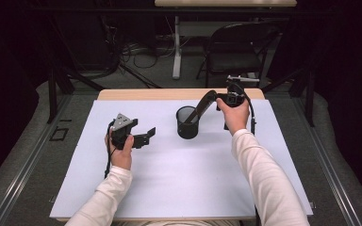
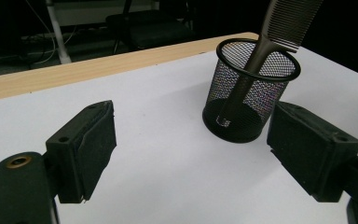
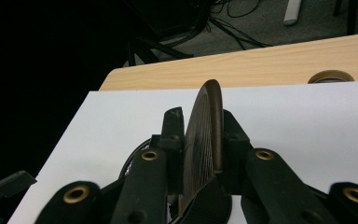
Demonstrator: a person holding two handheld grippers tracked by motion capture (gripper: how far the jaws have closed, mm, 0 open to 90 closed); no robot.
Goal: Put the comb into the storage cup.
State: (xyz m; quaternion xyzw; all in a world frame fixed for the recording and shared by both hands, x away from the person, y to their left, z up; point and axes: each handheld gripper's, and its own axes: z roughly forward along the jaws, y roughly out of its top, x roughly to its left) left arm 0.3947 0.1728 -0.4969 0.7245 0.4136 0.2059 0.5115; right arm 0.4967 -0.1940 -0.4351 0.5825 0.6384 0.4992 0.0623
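Nearest the person, the left gripper [image 1: 143, 136] rests low over the white sheet [image 1: 179, 174] that covers the table, held in the left hand [image 1: 121, 153]. Its two black jaws stand wide apart with nothing between them; in the left gripper view only bare white sheet lies in the gap, and the pads [image 2: 98, 149] touch nothing.

Farther out, near the middle of the sheet, stands the round black wire-mesh cup [image 1: 187, 122], upright and well apart from the left gripper. A dark plastic comb [image 1: 202, 107] with fine teeth leans in it: its handle end sits down on the cup's floor, seen through the mesh in the left gripper view [image 2: 242, 88], and its toothed part rises out over the rim, tilted toward the person's right.

At the upper end of the comb is the right gripper [image 1: 217, 100], held in the right hand [image 1: 235, 115] just beyond and to the right of the cup. In the right gripper view the comb [image 3: 205, 140] stands edge-on between the two jaws, which sit close on either side of it; whether the pads press on it I cannot tell.

Beyond the sheet runs the light wooden table edge [image 1: 169, 94].
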